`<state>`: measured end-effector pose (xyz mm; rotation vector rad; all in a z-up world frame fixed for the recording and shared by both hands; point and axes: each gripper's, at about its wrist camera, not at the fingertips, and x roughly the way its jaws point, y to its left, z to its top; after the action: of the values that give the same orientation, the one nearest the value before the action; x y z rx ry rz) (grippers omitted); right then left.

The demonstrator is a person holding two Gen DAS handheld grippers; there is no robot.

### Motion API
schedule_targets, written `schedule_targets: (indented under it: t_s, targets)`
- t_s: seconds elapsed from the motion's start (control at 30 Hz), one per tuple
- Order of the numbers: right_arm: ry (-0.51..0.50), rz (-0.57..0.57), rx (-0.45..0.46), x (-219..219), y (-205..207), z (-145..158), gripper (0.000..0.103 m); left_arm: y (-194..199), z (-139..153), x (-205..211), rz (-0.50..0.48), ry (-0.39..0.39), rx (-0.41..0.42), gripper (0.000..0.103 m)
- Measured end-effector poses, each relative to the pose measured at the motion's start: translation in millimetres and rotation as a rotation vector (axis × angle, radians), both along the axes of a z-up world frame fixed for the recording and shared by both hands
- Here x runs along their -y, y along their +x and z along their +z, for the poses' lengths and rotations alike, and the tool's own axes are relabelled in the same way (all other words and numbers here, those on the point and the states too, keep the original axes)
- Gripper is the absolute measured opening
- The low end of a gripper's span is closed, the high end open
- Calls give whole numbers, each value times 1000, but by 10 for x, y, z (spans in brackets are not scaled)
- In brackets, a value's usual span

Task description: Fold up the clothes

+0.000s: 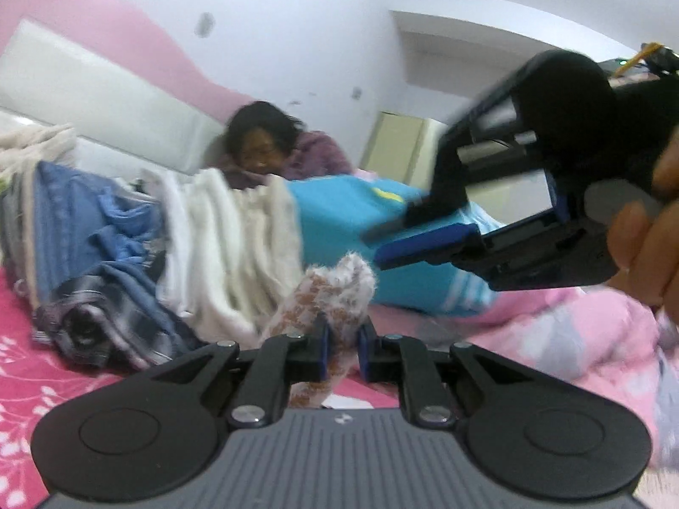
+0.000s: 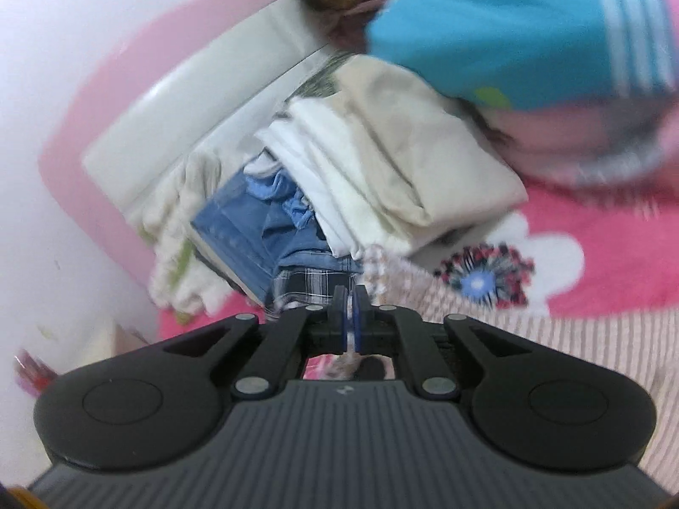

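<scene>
So the left gripper [image 1: 343, 350] is pinching a fuzzy brown-and-white garment [image 1: 326, 297], jaws closed down on a bunched edge of it with the fabric sticking up between the blue pads, and the right gripper [image 2: 350, 318] is clamping what I think is the same kind of checked fleecy cloth [image 2: 488, 331], jaws nearly together with a thin bit of fabric in the slot. In the left wrist view the right gripper [image 1: 418, 237] is hanging just above and to the right, over the pink floral bedspread [image 1: 51, 377]. The rest of the laundry is sitting behind: a heap with denim [image 1: 80, 220], a plaid piece [image 1: 97, 318], a cream fluffy item [image 1: 220, 246] and a blue striped top [image 1: 339, 229], with someone sitting by the headboard [image 1: 85, 97]. Can't say how far the fold on this piece is going, since most of it is out of view and both shots are blurry. My take for doing this bit well: keeping both pinches on matching edges, pulling the cloth gently taut so it's hanging flat and not twisted, then laying it on a bare patch of bedspread away from the heap. That fleece is looking thick and slippery-fluffy, so grabbing a decent bite rather than just the fuzz is probably the safer bet
</scene>
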<state>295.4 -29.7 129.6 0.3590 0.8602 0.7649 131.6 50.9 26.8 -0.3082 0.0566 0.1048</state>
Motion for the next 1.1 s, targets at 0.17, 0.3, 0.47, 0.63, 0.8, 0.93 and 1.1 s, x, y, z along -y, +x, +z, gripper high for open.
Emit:
schedule_targets:
  t_s: [0.17, 0.3, 0.47, 0.63, 0.8, 0.93, 1.1]
  targets:
    - [141, -58, -147, 467, -98, -317, 57, -39, -162, 218, -75, 62, -18, 14]
    - [101, -94, -216, 571, -112, -629, 57, -65, -290, 376, -133, 105, -33, 14]
    - [93, -129, -265, 637, -93, -892, 55, -94, -411, 517, -184, 148, -43, 13]
    - [216, -192, -245, 978, -260, -873, 58, -118, -386, 463, -182, 162, -18, 13]
    - [226, -268, -304, 1199, -312, -1034, 87, -151, -360, 473, -190, 172, -11, 13]
    - [231, -240, -345, 1000, -218, -1156, 87, -165, -357, 531, -215, 190, -17, 13]
    - [167, -187, -262, 748, -162, -1060, 27, -145, -323, 586, -238, 188, -13, 15]
